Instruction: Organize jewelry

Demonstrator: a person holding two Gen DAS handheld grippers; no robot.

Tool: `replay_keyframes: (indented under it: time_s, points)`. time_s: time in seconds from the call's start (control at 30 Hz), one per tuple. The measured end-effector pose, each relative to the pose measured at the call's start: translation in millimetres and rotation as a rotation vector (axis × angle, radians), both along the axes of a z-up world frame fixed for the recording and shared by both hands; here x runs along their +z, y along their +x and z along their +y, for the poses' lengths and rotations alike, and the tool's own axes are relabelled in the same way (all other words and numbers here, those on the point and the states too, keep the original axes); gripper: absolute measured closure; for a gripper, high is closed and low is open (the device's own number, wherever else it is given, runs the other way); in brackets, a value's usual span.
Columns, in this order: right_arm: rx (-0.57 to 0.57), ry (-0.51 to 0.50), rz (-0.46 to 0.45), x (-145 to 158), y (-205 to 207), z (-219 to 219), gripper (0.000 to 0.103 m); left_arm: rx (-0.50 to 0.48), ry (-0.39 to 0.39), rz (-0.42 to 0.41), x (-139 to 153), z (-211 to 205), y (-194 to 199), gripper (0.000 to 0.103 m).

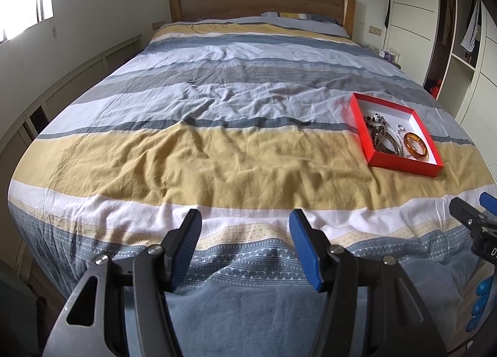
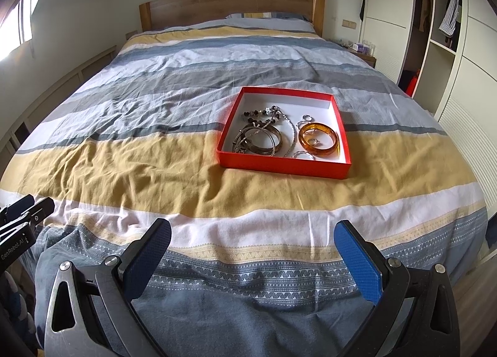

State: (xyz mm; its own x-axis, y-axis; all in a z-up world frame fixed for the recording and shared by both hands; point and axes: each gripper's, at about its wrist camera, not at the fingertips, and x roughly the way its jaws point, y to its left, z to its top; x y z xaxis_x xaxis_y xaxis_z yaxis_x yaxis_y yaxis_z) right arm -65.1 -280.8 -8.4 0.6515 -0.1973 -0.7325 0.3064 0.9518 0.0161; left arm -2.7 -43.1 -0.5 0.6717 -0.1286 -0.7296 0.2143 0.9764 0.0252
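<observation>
Hovering over the near edge of the bed, both claws spread wide and pinching nothing. Left gripper pointing along the striped cover, its blue pads well apart above the patterned band. Right gripper doing likewise, its fingers even farther apart, aiming toward the red box. Each tool showing at the edge of the other's view: the right one at the right rim of the left wrist view, the left one at the left rim of the right wrist view.

Sitting on the yellow stripe of the cover, the red box with its white inside, open at the top, well beyond both claws and to the right of the left one. Lying inside it, all the jewelry: an amber bangle on the right, with small rings resting within its circle; a stack of metal bangles on the left; a beaded bracelet toward the far side; a thin chain running between the bangles; more small rings just beside the amber one.

Standing at the far end, a wooden headboard; rising along the right, a wardrobe with clothes hanging.
</observation>
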Motion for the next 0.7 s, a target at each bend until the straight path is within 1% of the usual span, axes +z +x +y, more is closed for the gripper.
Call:
replay_keyframes:
  time_s: [0.7]
  points:
    - [-0.009, -0.008, 0.016, -5.5, 5.3, -6.2, 0.001, -0.007, -0.005, 0.008, -2.7, -3.3, 2.8, 0.046]
